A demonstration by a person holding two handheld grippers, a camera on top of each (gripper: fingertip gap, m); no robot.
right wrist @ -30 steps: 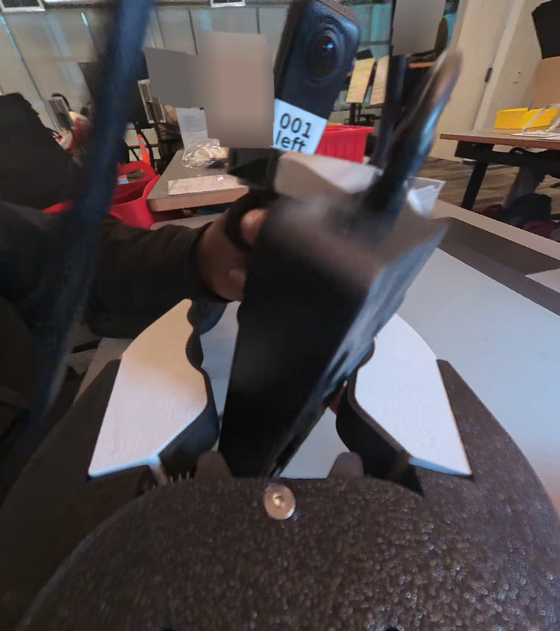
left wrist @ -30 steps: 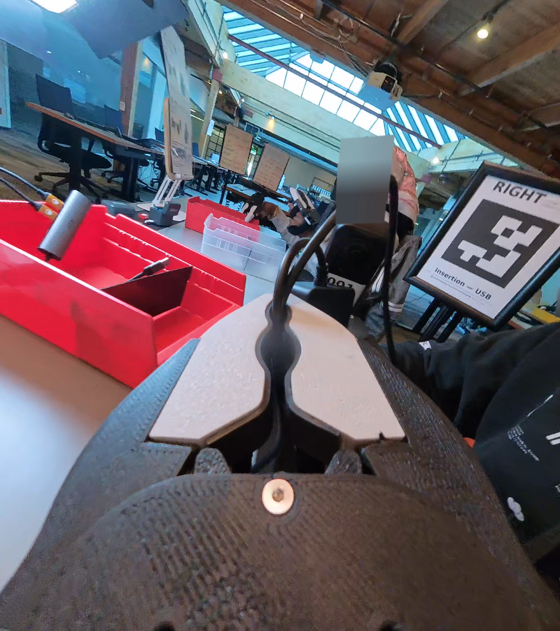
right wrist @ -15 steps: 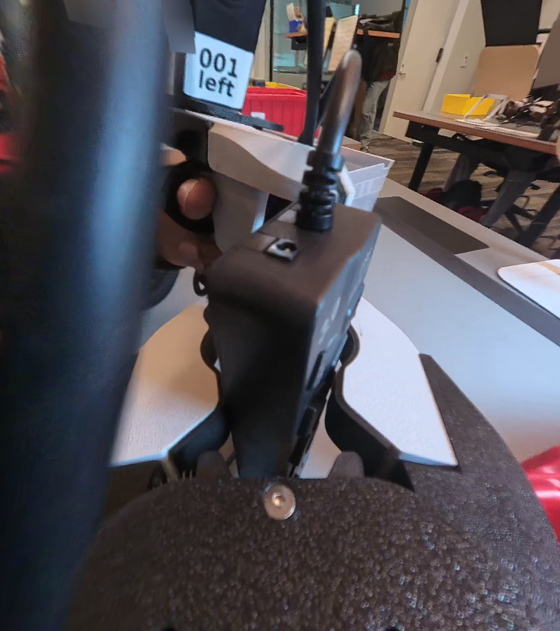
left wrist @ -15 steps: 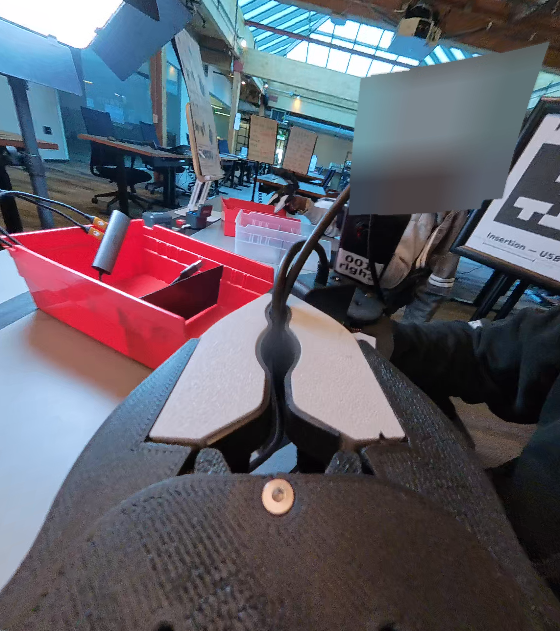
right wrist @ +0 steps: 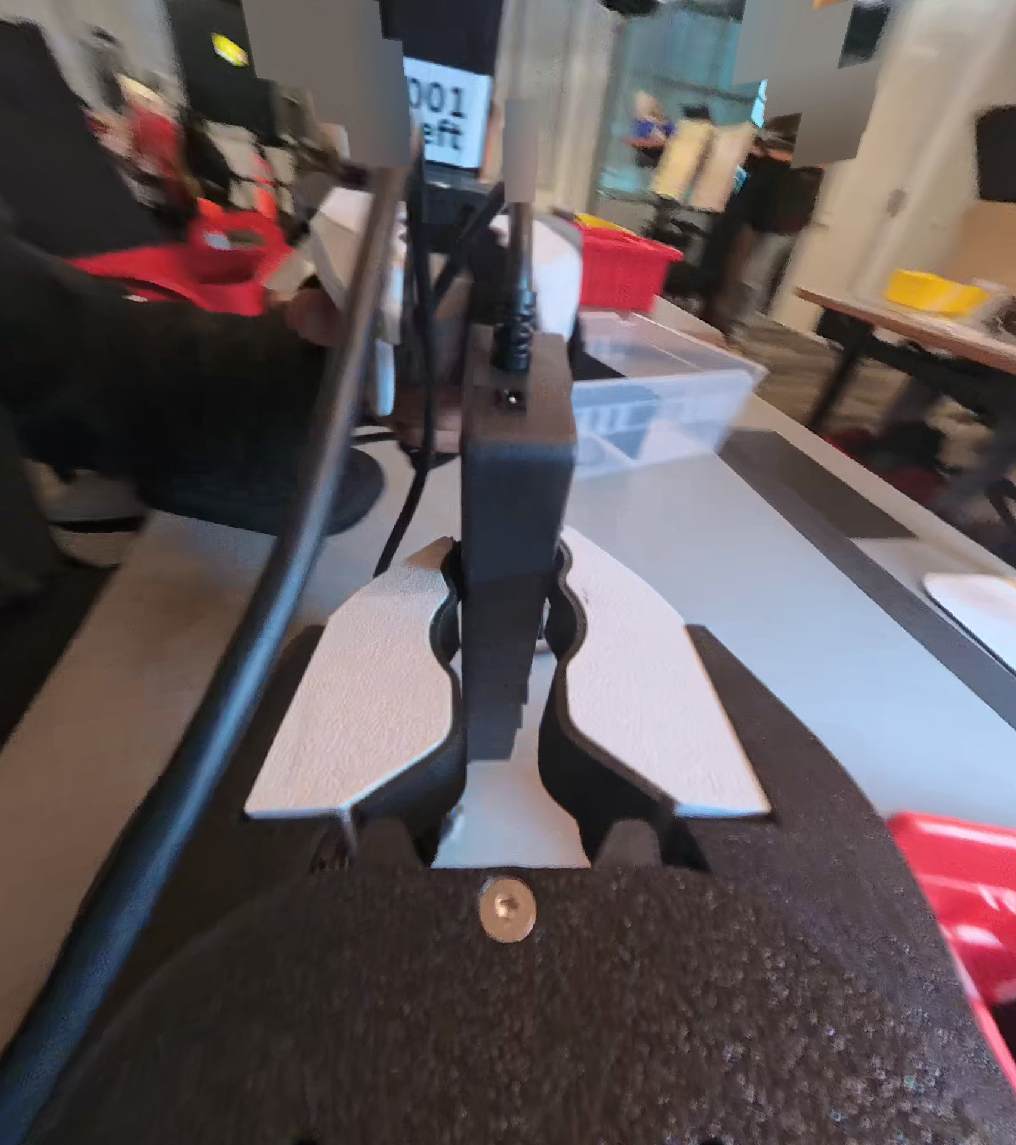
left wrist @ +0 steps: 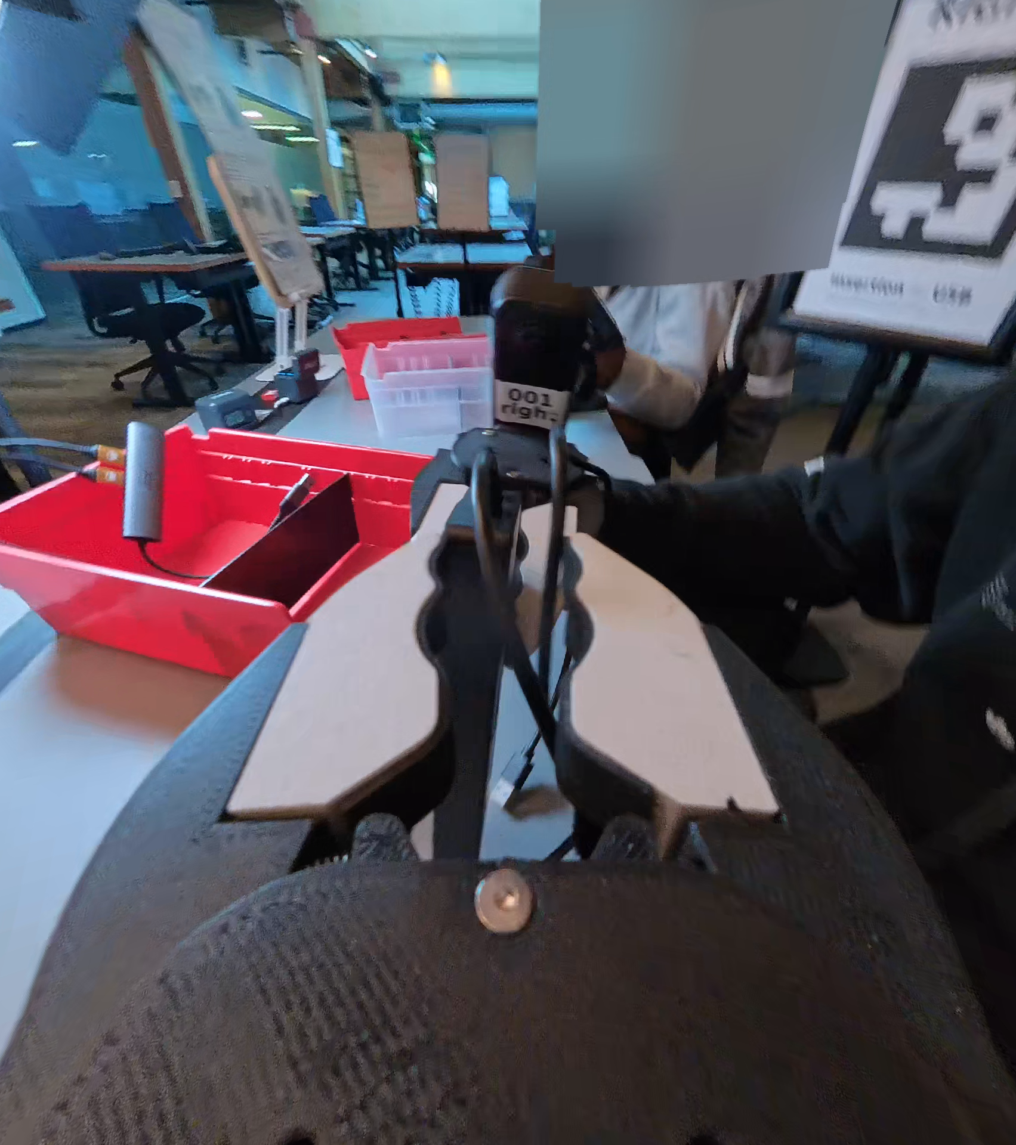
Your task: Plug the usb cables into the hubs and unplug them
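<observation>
A: Why lifted off the desk like that?

B: Likely to bring the black hub up to the left gripper and keep the ports within reach. Clamped narrow in the right gripper, upright, with a lead at the far end.

A: And on the left?

B: Parted to a middling gap, pinching nothing as far as can be told. Only threaded loosely by the black usb cable, with the plug dangling low between the fingers, seated in nothing.

A: Anything else?

B: Over in the red bin, a grey hub propped on end, with orange-collared cables plugged in. Well apart from both grippers.
</observation>
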